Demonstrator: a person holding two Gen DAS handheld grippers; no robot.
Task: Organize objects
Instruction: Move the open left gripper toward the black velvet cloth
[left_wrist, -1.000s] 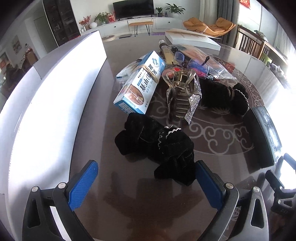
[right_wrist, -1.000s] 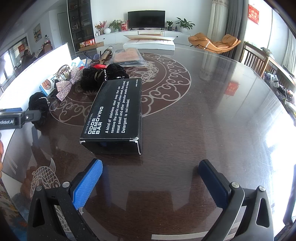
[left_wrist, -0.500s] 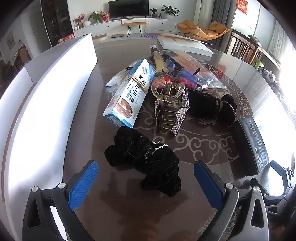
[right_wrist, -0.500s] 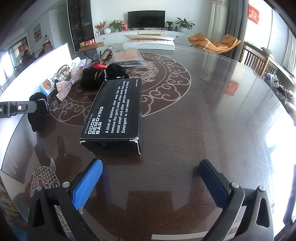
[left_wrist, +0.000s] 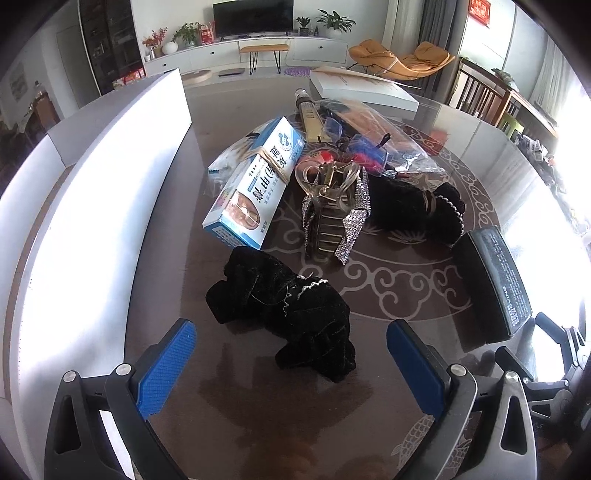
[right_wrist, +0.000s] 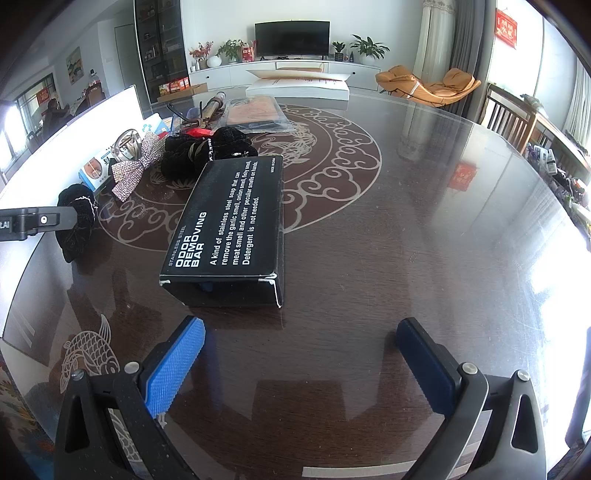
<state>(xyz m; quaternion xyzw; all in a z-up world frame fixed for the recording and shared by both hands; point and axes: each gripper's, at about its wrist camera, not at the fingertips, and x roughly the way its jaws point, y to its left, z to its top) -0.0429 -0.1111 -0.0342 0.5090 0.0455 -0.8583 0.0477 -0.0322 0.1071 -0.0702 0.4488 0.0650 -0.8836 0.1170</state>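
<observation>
Progress: little looks sorted; every item lies loose on the table (right_wrist: 424, 240), so nearly all the organizing seems left.
Left gripper (left_wrist: 291, 354): jaws wide open, holding nothing, low over the near edge of the table.
Black velvet scrunchie (left_wrist: 284, 306): just beyond the left jaws, roughly centred between them, not touched.
Right gripper (right_wrist: 301, 350): jaws wide open, empty, near the table's near edge.
Black box (right_wrist: 229, 225): straight ahead of the right jaws, slightly left, close but apart.
Middle of table: rhinestone hair claw (left_wrist: 334, 214), blue-white carton (left_wrist: 255, 184), second black scrunchie (left_wrist: 417, 210).
Far side: plastic bags of small items (left_wrist: 369, 136), flat white box (left_wrist: 362, 90).
White board (left_wrist: 92, 192): along the left edge.
</observation>
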